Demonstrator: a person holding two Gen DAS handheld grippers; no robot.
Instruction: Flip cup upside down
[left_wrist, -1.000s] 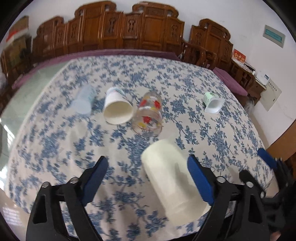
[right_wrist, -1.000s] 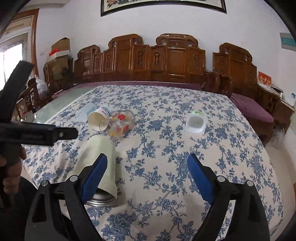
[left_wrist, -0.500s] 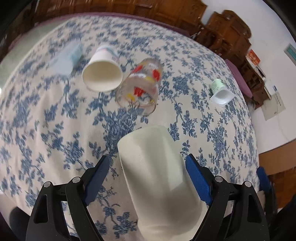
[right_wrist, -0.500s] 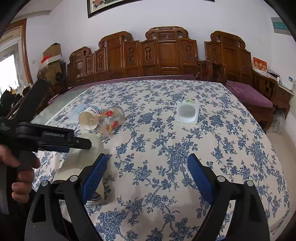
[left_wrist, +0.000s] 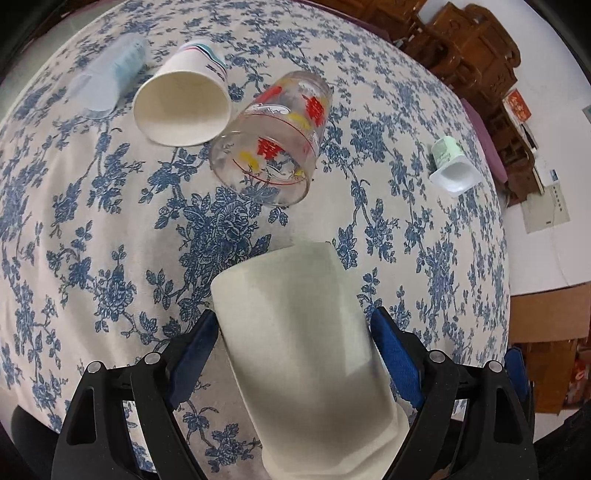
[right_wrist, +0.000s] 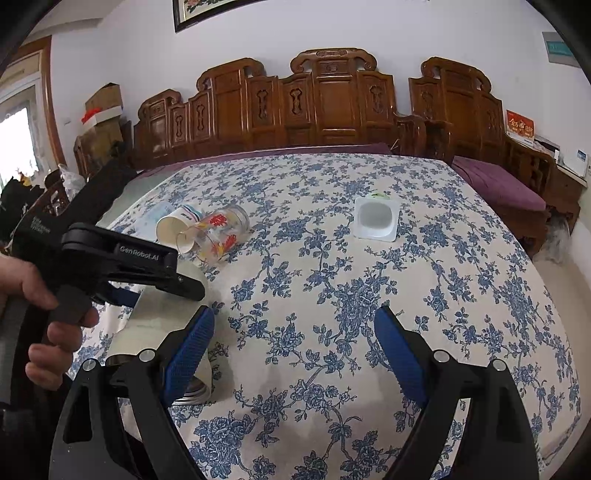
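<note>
A cream cup (left_wrist: 303, 354) lies on its side near the front edge of a table (left_wrist: 92, 236) covered in a white cloth with blue flowers. Its closed base points toward the middle of the table and its mouth, with a metal rim, faces the front edge. The left gripper (left_wrist: 291, 354) has come down over the cup during the last second: a second ago the cup lay ahead of its blue pads, and now the pads sit on either side of the cup's body, very close to it or just touching. Whether they already press the cup cannot be told; the jaws look wide enough to be only straddling it. This suggests the reach is done and the squeeze comes next, before the cup can be lifted and turned so its mouth faces down. The right gripper (right_wrist: 295, 354) hangs open and empty over bare cloth just to the right of the cup, holding nothing. Farther toward the middle of the table, a paper cup (left_wrist: 183, 105) and a clear glass with red and yellow prints (left_wrist: 273, 140) lie on their sides, touching each other. A pale blue plastic cup (left_wrist: 107, 83) lies beyond them toward the left edge, and a small white and green container (left_wrist: 452, 166) lies toward the right edge, well apart.
</note>
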